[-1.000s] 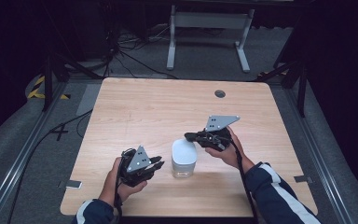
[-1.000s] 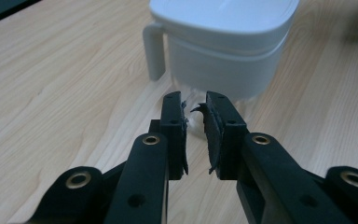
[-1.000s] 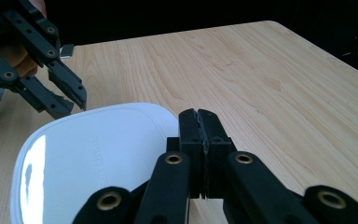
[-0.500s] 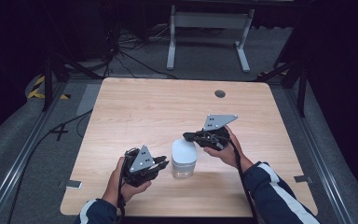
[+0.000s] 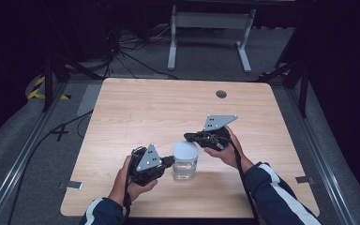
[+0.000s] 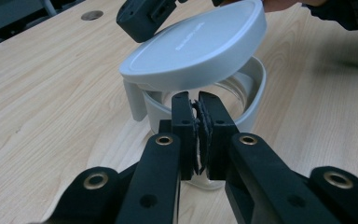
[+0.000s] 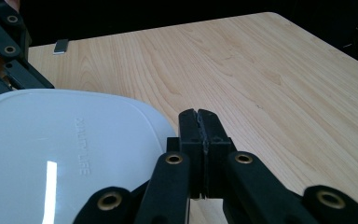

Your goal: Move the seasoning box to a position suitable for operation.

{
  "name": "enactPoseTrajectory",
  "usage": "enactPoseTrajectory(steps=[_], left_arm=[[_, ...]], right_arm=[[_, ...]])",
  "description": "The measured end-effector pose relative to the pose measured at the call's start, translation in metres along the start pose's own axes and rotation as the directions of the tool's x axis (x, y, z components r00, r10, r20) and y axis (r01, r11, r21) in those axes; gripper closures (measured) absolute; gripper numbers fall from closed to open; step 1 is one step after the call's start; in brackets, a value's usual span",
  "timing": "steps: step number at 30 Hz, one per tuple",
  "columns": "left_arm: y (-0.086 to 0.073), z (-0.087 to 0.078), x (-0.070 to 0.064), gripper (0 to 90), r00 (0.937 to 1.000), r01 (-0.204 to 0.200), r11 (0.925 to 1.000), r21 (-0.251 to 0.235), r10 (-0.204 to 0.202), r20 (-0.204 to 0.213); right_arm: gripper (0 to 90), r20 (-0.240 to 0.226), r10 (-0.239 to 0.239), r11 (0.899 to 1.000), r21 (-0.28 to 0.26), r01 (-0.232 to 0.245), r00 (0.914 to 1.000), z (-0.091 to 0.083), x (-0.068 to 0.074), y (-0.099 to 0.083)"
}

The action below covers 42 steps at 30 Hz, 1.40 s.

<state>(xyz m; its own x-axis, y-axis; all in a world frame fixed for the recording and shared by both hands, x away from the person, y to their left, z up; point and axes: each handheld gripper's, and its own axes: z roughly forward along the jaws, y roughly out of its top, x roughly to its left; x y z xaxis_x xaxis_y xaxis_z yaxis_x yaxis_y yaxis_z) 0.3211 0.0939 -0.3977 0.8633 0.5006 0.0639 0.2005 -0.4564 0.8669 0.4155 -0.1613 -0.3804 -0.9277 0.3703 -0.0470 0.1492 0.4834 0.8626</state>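
Clear glass jar (image 5: 184, 166) near front centre of wooden tabletop (image 5: 136, 110), white lid (image 6: 196, 44) tilted, lifted off rim on one side. Left gripper (image 6: 198, 116) clenched, apparently on the jar's white collar (image 6: 256, 88). Right gripper (image 7: 199, 122) clenched at lid edge, hold unclear.

Left gripper (image 6: 199, 100): black jaws pressed together, tips against rim of clear glass container (image 6: 242, 88). White lid (image 6: 196, 44) sat tilted, raised on one side. Other gripper (image 6: 144, 16) touched lid's far edge. Light wooden table (image 6: 51, 102) beneath.
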Motion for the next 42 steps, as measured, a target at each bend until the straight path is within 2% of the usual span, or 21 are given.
enactPoseTrajectory(steps=[4,8,10,15,20,22,27,30,37,39,42], left_arm=[[0.002,0.0,0.002,85.2,0.9999,0.01,0.9998,-0.016,-0.01,-0.011],[0.006,-0.001,0.003,84.6,0.9998,0.017,0.9992,-0.037,-0.017,-0.003],[0.009,-0.001,0.006,84.5,0.9999,0.004,0.9987,-0.052,-0.004,-0.01],[0.014,0.0,0.013,83.1,0.9998,0.018,0.9973,-0.071,-0.018,-0.011],[0.017,0.004,0.018,82.9,0.9998,0.009,0.998,-0.062,-0.01,-0.019],[0.017,0.005,0.021,82.8,0.9996,0.023,0.9978,-0.063,-0.024,-0.015],[0.021,0.008,0.029,82.5,0.9997,0.018,0.9967,-0.079,-0.02,-0.016],[0.022,0.008,0.031,82.5,0.9998,0.011,0.9968,-0.079,-0.012,-0.017],[0.023,0.013,0.04,82.2,0.9993,0.035,0.9956,-0.088,-0.035,-0.007],[0.025,0.013,0.041,82.0,0.9998,0.014,0.9962,-0.086,-0.015,-0.009],[0.026,0.012,0.041,81.3,0.9999,0.015,0.9958,-0.09,-0.015,-0.002]], right_arm=[[89.9,0.004,-0.004,1.0,0.006,0.004,1.0,-0.001,0.0,0.0],[89.7,0.013,-0.014,1.0,0.013,0.014,0.9998,-0.002,0.0,-0.001],[89.7,0.021,-0.022,1.0,0.017,0.022,0.9995,-0.004,-0.001,0.0],[89.5,0.035,-0.022,1.0,0.013,0.022,0.9991,-0.012,-0.002,-0.001],[89.3,0.058,-0.014,1.0,0.021,0.013,0.9982,-0.02,-0.004,-0.006],[89.2,0.071,-0.011,1.0,0.03,0.009,0.9974,-0.025,-0.005,-0.009],[87.9,0.108,-0.011,0.999,0.042,0.006,0.9941,-0.036,-0.004,-0.018],[87.9,0.111,-0.009,0.999,0.047,0.003,0.9938,-0.039,-0.003,-0.02],[87.2,0.133,-0.002,0.998,0.061,-0.006,0.9911,-0.051,-0.002,-0.03],[86.5,0.139,-0.001,0.998,0.068,-0.008,0.9903,-0.054,-0.001,-0.033],[85.8,0.141,-0.001,0.997,0.071,-0.009,0.99,-0.059,0.001,-0.035]])
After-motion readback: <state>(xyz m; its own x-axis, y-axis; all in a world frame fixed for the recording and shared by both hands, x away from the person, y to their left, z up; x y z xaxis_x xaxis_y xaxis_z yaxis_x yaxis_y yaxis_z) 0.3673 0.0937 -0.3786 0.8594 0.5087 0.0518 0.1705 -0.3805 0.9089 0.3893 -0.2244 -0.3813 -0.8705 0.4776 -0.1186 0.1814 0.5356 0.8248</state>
